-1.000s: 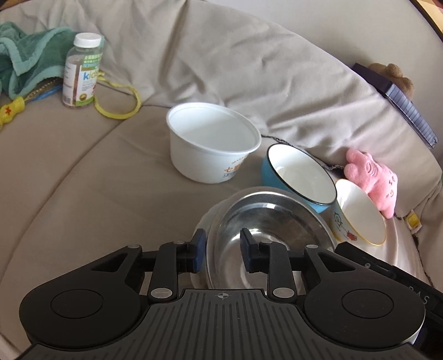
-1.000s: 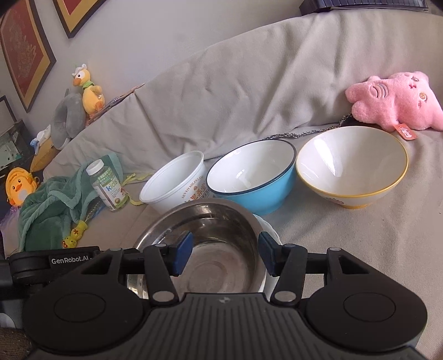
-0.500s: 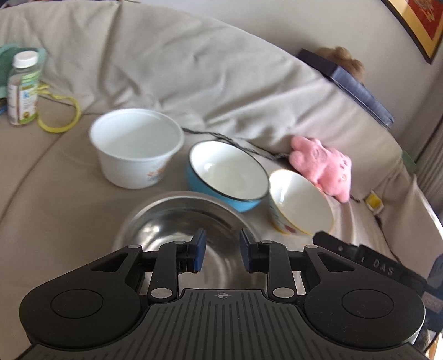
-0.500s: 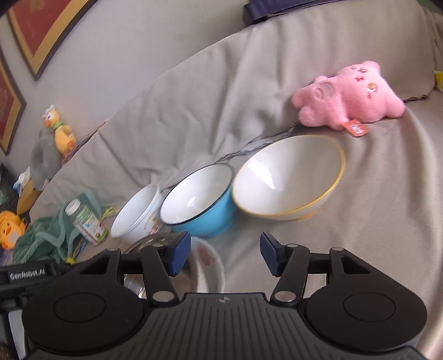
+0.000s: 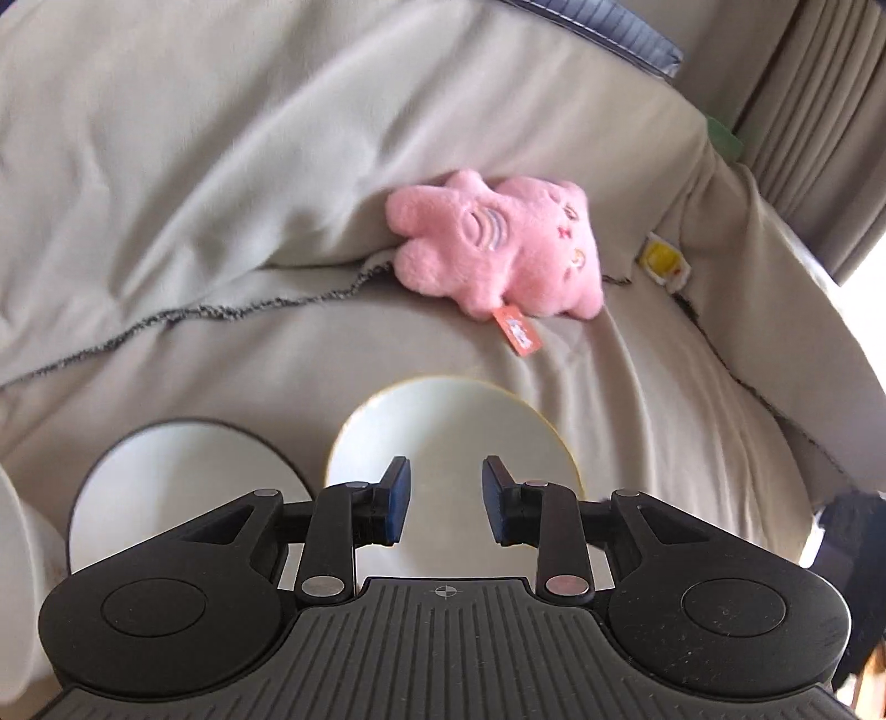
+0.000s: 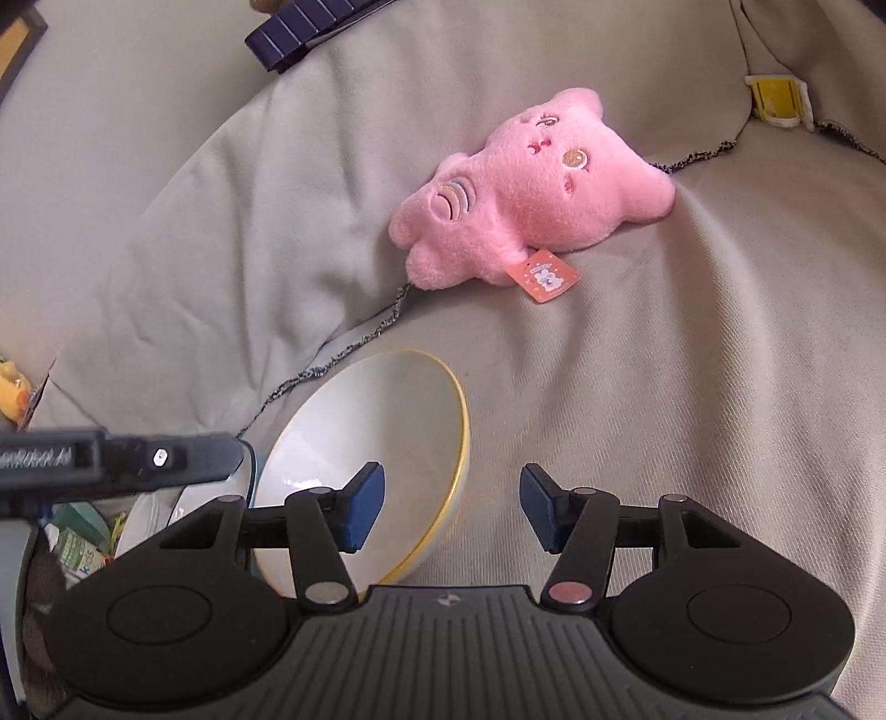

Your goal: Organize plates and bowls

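A white bowl with a yellow rim (image 5: 454,432) sits on the sofa seat; it also shows in the right wrist view (image 6: 382,437). My left gripper (image 5: 446,501) is open and empty, hovering over that bowl. My right gripper (image 6: 451,507) is open and empty, with its left finger over the bowl's right rim and its right finger over bare cushion. The dark-rimmed bowl (image 5: 166,482) sits left of the yellow-rimmed one. A white tub's edge (image 5: 19,548) shows at far left. The steel bowl is out of view.
A pink plush toy (image 5: 498,243) lies against the sofa back behind the bowls, also in the right wrist view (image 6: 531,194). A yellow clip (image 5: 664,260) sits to its right. A dark book (image 6: 310,27) rests on the sofa back. My left gripper's body (image 6: 111,459) shows at left.
Both grippers have swung right, away from the steel bowl and white tub, and now sit over the yellow-rimmed bowl. The left jaws have opened wider.
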A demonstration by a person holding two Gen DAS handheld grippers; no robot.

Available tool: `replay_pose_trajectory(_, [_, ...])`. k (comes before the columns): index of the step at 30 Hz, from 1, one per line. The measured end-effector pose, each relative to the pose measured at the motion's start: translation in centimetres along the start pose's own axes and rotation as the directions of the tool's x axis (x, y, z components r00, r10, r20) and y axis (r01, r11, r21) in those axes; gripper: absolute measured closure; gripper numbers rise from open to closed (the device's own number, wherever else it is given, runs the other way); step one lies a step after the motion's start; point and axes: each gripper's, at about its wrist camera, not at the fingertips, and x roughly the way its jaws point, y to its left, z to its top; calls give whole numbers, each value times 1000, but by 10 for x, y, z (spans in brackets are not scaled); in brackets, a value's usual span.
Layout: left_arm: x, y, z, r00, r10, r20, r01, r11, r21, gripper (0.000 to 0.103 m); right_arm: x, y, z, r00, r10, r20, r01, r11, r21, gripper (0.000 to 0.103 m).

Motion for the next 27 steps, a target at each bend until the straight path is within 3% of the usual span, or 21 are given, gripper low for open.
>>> replay_pose_trajectory(2, [15, -1, 14, 997, 71, -18, -70, 995, 65, 71, 8, -10, -8, 999, 30, 9, -31, 999, 18, 51])
replay_pose_trajectory(4, [30, -1, 25, 993, 113, -39, -109, 989, 100, 71, 20, -16, -13, 997, 54, -49, -53, 998, 26, 56])
replay_pose_trajectory(7, [51, 6, 30, 991, 98, -87, -92, 993, 73, 71, 29, -22, -14, 991, 100, -85, -94, 994, 61, 57])
replay_pose_trajectory(11, [73, 17, 30, 980, 139, -145, -132, 990, 55, 68, 35, -23, -16, 980, 157, -124, -147, 985, 88, 61])
replay_pose_trajectory(13, [78, 23, 29, 980, 118, -161, -116, 993, 23, 66, 39, -19, -17, 974, 179, -142, -167, 982, 93, 61])
replay_pose_trajectory(17, [89, 28, 25, 978, 77, -195, -80, 997, -6, 64, 52, -13, -18, 972, 175, -158, -163, 983, 86, 62])
replay_pose_trajectory(20, [97, 20, 22, 970, 111, -215, -102, 994, 50, 60, 50, -9, -20, 965, 199, -171, -189, 979, 73, 62])
replay_pose_trajectory(27, [92, -6, 6, 952, 181, -246, -151, 979, 139, 56, 36, 0, -24, 982, 117, -146, -120, 993, -16, 62])
